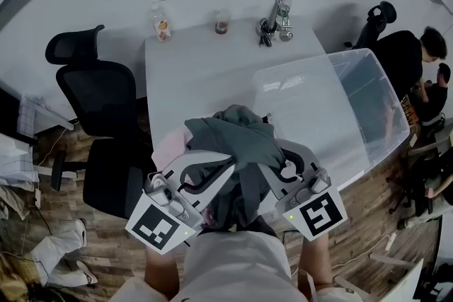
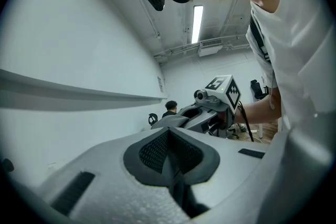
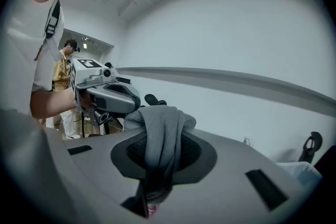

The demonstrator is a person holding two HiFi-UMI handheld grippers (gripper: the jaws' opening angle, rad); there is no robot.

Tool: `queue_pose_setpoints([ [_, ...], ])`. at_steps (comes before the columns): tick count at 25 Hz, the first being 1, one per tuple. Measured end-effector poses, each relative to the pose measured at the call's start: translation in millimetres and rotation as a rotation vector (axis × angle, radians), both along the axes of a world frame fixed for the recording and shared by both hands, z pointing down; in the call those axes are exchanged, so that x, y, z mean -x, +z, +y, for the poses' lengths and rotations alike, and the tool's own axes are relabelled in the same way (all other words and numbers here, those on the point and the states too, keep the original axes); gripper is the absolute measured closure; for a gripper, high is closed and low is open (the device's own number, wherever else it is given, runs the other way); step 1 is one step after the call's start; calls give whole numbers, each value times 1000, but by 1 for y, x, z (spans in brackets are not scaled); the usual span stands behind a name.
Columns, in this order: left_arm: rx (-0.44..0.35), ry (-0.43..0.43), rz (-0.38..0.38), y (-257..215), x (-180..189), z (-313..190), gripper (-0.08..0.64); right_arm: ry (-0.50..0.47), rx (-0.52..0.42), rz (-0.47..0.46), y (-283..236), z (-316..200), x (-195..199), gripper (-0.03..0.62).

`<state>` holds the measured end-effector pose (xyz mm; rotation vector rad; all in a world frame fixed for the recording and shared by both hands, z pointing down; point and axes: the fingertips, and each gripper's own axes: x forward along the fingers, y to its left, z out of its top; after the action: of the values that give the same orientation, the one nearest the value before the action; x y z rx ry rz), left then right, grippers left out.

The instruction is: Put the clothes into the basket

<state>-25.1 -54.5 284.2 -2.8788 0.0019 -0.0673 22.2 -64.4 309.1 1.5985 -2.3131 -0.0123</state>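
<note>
White smooth table (image 1: 191, 74); crumpled grey garment (image 1: 244, 134) pinched in closed fingers, left gripper (image 2: 170, 165), right gripper (image 3: 160, 162).

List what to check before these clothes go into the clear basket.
1. Right gripper shut on gray garment: ok.
2. Left gripper pinching cloth: cannot tell; its jaws are together, but no cloth shows between them.
3. Basket open-topped and right beside the load: ok.
4. Hanging cloth clears the basket rim: cannot tell.
5. Pink cloth under the gray one secured: cannot tell; no grip on it shows.
</note>
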Motion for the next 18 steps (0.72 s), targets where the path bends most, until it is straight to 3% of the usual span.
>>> queue_pose_setpoints([
  [7, -25, 47, 38, -19, -13, 1, 555, 66, -40, 37, -28, 1, -25, 529],
  [18, -40, 75, 39, -23, -35, 4, 555, 136, -92, 69, -51, 8, -60, 529],
])
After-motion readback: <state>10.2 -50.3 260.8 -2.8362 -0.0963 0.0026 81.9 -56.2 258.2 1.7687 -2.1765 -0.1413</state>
